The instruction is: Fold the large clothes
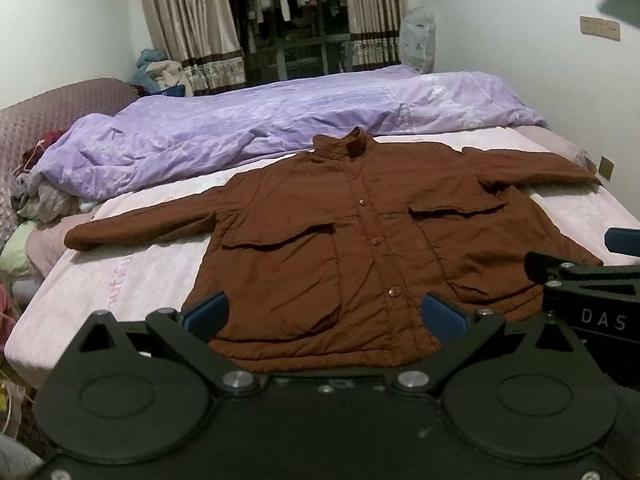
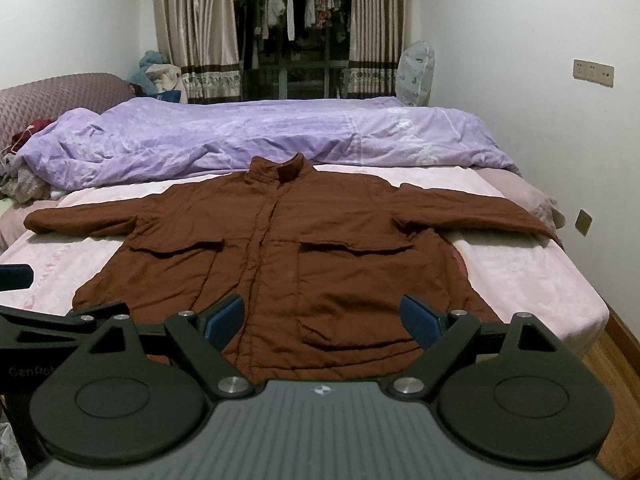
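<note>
A brown padded jacket [image 1: 360,240] lies flat and face up on the pink bed sheet [image 1: 132,280], buttoned, collar at the far end, both sleeves spread out to the sides. It also shows in the right wrist view [image 2: 288,264]. My left gripper [image 1: 326,314] is open and empty, held above the jacket's near hem. My right gripper [image 2: 322,320] is open and empty, also above the near hem, to the right of the left one. The right gripper's side shows at the right edge of the left wrist view [image 1: 592,280].
A crumpled purple duvet [image 1: 248,132] lies across the far half of the bed. A padded headboard [image 1: 52,112] and a pile of clothes [image 1: 40,196] are at the left. The bed's right edge drops to a wooden floor [image 2: 612,360]. Curtains [image 2: 200,32] hang behind.
</note>
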A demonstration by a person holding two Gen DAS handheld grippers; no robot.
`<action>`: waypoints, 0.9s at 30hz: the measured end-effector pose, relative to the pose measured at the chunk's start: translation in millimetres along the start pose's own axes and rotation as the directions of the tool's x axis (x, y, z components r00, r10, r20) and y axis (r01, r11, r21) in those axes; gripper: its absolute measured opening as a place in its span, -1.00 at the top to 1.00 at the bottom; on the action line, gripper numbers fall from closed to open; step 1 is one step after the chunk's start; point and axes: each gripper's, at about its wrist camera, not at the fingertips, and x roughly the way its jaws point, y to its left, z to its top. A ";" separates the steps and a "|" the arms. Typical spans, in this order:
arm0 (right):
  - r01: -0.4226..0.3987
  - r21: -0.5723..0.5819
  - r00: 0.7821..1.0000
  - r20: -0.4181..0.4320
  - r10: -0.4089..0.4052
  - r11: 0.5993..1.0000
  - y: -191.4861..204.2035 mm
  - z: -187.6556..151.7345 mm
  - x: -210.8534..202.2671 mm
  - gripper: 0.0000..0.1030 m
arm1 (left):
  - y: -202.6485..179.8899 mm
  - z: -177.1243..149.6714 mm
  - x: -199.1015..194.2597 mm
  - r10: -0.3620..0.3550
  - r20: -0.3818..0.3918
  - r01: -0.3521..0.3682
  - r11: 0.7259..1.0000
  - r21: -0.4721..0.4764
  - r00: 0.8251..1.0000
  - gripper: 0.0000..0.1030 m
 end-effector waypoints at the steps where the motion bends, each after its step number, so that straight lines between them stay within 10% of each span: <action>1: -0.012 0.012 1.000 0.009 0.012 1.000 -3.2 0.3 1.6 -0.99 | 2.9 0.3 4.3 -0.008 0.010 0.008 1.000 0.002 1.000 -1.00; 7: -0.038 0.068 0.999 0.016 0.037 0.997 -36.8 11.7 44.5 -1.00 | 93.9 6.5 88.4 0.125 -0.060 -0.133 0.979 -0.156 0.990 -1.00; 10: -0.006 0.048 1.000 -0.025 0.008 0.999 -52.3 21.4 87.6 -1.00 | 172.2 4.9 154.0 0.257 -0.157 -0.289 0.926 -0.241 0.954 -1.00; 13: 0.064 0.018 0.993 -0.106 -0.062 0.998 -69.2 28.9 138.5 -1.00 | 268.3 3.5 216.6 0.319 -0.278 -0.412 0.818 -0.401 0.906 -1.00; 16: 0.108 0.025 0.983 -0.149 -0.103 0.994 -83.7 35.0 180.1 -1.00 | 351.0 4.8 258.9 0.327 -0.391 -0.505 0.652 -0.565 0.860 -1.00; 19: 0.122 0.026 0.976 -0.183 -0.115 0.992 -93.9 41.9 216.9 -1.00 | 416.0 17.0 289.4 0.312 -0.349 -0.467 0.571 -0.675 0.884 -1.00; 25: 0.182 -0.031 0.955 -0.234 -0.184 0.983 -92.3 52.6 272.9 -1.00 | 496.4 41.5 368.7 0.317 -0.360 -0.478 0.507 -0.717 0.877 -1.00; 27: 0.180 -0.048 0.950 -0.249 -0.186 0.982 -88.7 53.1 282.0 -1.00 | 515.6 27.0 385.9 0.245 -0.350 -0.425 0.426 -0.799 0.904 -0.99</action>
